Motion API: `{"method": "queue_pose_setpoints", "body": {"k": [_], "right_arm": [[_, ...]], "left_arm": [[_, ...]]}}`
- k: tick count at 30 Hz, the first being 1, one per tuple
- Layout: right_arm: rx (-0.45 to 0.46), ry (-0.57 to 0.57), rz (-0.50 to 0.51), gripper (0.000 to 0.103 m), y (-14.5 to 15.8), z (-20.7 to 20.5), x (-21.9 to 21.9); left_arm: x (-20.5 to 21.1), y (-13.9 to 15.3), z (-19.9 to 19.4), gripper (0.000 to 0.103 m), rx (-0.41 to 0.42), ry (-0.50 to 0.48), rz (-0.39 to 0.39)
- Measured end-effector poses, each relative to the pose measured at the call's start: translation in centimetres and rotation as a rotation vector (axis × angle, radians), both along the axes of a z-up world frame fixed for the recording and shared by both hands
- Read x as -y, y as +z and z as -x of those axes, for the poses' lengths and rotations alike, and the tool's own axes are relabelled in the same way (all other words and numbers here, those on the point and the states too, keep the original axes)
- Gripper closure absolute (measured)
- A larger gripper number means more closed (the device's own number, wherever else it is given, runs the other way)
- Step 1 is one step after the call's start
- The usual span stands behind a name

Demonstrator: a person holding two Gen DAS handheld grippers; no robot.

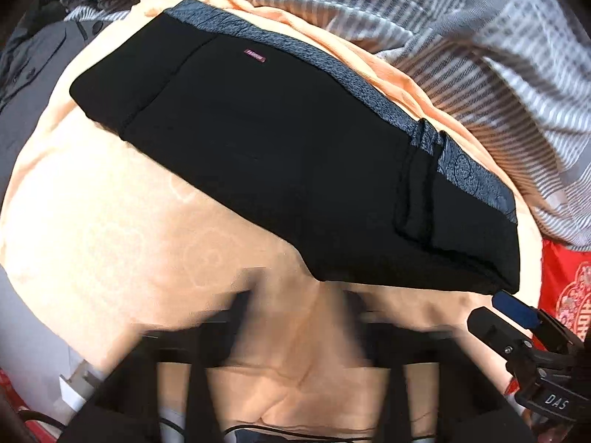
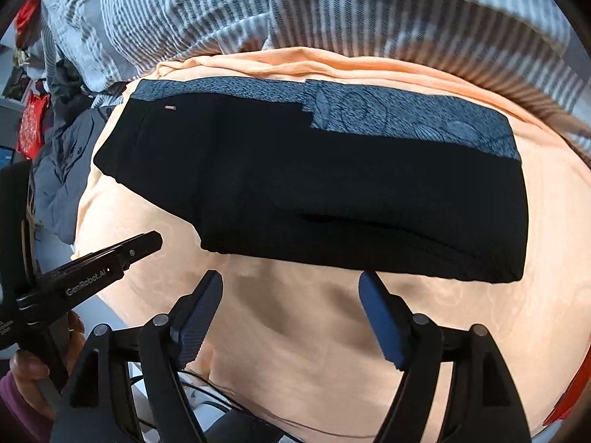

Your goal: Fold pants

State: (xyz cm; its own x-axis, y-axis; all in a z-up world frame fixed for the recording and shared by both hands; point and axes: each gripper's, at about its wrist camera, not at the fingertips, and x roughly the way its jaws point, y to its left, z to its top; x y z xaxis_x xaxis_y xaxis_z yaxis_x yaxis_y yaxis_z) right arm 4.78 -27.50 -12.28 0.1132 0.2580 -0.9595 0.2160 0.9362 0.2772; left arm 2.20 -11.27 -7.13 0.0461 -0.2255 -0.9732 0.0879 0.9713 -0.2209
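At the far left of the right wrist view a person's hand (image 2: 33, 369) in a purple sleeve holds the left gripper (image 2: 146, 244), whose black fingers point toward the near left corner of the pants (image 2: 332, 192) without touching the cloth. In its own view the left gripper (image 1: 295, 310) is a blur, yet its 2 fingers stand well apart with only the peach sheet (image 1: 110, 221) between them, so it is wide open and holds nothing. The pants lie folded into a long black bundle across the middle of the sheet, a grey patterned band (image 2: 406, 118) running along the far edge and a small red label (image 2: 170, 107) near the left end. Behind them sits a rumpled striped quilt (image 2: 184, 18), and a dark jacket (image 2: 62, 170) lies off the sheet's left side. Further right, the right gripper (image 2: 291, 317) hovers just short of the bundle's near edge, its blue pads (image 2: 380, 317) spread wide over bare sheet, empty as well. I judge that a fold has just been laid down and both tools are free of it. If 1 more fold is wanted, the next move calls for both grippers to pinch all layers at 1 end together and carry it across evenly, since the thick stack could slip apart.
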Motion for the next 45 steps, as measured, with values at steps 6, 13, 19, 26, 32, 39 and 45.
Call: {"method": "queue_pose_setpoints", "body": {"k": [6,13,19,26,32,39,45], "right_arm": [[0.028,0.017,0.049,0.0,0.2,-0.7,-1.5],[-0.004,0.07,0.066,0.0,-0.4,-1.2,-2.9],[-0.036,0.073,0.059,0.0,-0.8,-1.6,-3.3],[-0.069,0.08,0.05,0.0,-1.6,-2.1,-4.1],[-0.09,0.083,0.036,0.0,-2.5,-2.2,-5.0],[-0.112,0.06,0.013,0.0,-3.4,-2.4,-5.2],[-0.11,0.064,0.004,0.0,-4.0,-2.7,-5.5]], "left_arm": [[-1.4,0.3,-0.8,0.006,0.03,0.043,-0.016],[-4.1,-1.6,-1.3,0.006,-0.052,0.098,0.035],[-7.6,-1.0,-2.3,0.006,0.009,0.213,0.037],[-11.2,-1.0,-5.8,0.006,0.063,0.303,0.013],[-14.0,-2.5,-8.0,0.006,0.059,0.424,0.105],[-15.2,-5.6,-10.7,0.006,0.064,0.489,0.286],[-14.3,-6.9,-12.4,0.006,0.072,0.453,0.368]]}}
